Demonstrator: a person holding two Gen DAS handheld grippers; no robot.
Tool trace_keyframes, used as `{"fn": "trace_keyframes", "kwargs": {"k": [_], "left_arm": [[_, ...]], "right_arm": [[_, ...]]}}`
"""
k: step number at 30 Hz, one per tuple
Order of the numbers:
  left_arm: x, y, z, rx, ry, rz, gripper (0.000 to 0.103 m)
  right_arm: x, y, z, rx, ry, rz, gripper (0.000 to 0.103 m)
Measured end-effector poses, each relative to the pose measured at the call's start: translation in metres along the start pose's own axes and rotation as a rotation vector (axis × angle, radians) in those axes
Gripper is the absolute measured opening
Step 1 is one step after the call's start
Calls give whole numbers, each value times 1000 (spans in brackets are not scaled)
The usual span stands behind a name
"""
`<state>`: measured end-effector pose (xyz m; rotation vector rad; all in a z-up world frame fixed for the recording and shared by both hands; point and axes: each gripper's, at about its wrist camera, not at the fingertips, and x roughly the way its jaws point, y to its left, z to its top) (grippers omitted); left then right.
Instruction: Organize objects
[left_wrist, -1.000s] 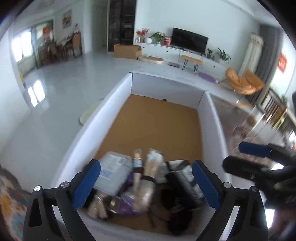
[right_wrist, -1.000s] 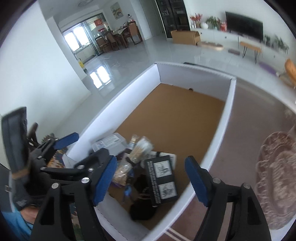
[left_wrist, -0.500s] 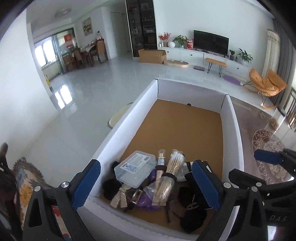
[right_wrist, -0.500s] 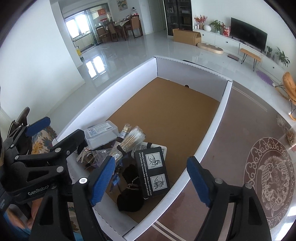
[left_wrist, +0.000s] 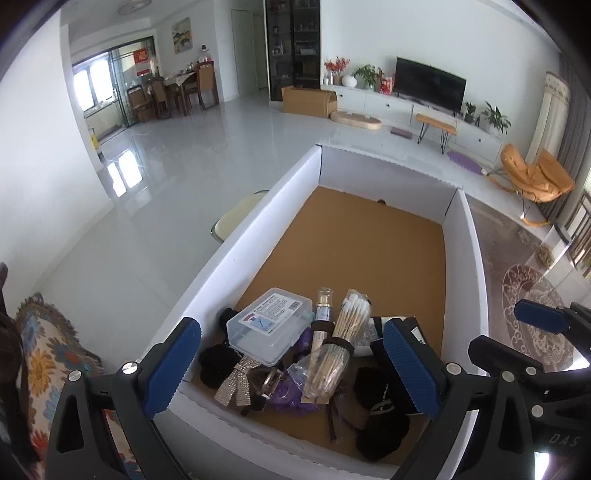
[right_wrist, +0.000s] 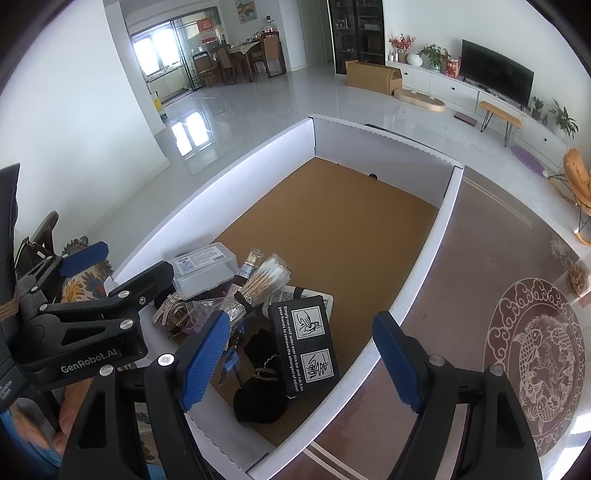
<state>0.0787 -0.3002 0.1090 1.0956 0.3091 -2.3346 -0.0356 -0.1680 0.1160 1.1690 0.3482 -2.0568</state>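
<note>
A white box (left_wrist: 258, 218) with a brown cardboard floor holds a pile at its near end. In the pile are a clear plastic case (left_wrist: 269, 325), a bundle of cotton swabs (left_wrist: 343, 343), a small bottle (left_wrist: 323, 314), a silver bow (left_wrist: 236, 380) and a black pouch (left_wrist: 380, 413). My left gripper (left_wrist: 292, 328) hangs open above the pile and touches nothing. My right gripper (right_wrist: 301, 319) is open above a black box with white labels (right_wrist: 308, 347), its pads clear of the box. Each gripper also shows in the other view: the right gripper (left_wrist: 509, 332) and the left gripper (right_wrist: 122, 262).
The far half of the box floor (right_wrist: 332, 221) is bare cardboard. A brown rug with a fish pattern (right_wrist: 535, 354) lies to the right of the box. A floral cushion (left_wrist: 40, 362) sits at the left, and a pale chair seat (left_wrist: 236, 221) stands by the left wall. A person's hand (right_wrist: 70, 417) holds the left gripper.
The left wrist view has swung a little to the left and its blur is gone. Both grippers stay open over the pile. Nothing in the box has moved.
</note>
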Motion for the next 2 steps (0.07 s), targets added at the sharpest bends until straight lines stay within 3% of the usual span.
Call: {"fn": "trace_keyframes", "kwargs": {"k": [2], "left_arm": [[-3,-1,-1,5,-23,23,100]], "right_arm": [[-1,0,0,2,-4,3,80]]}}
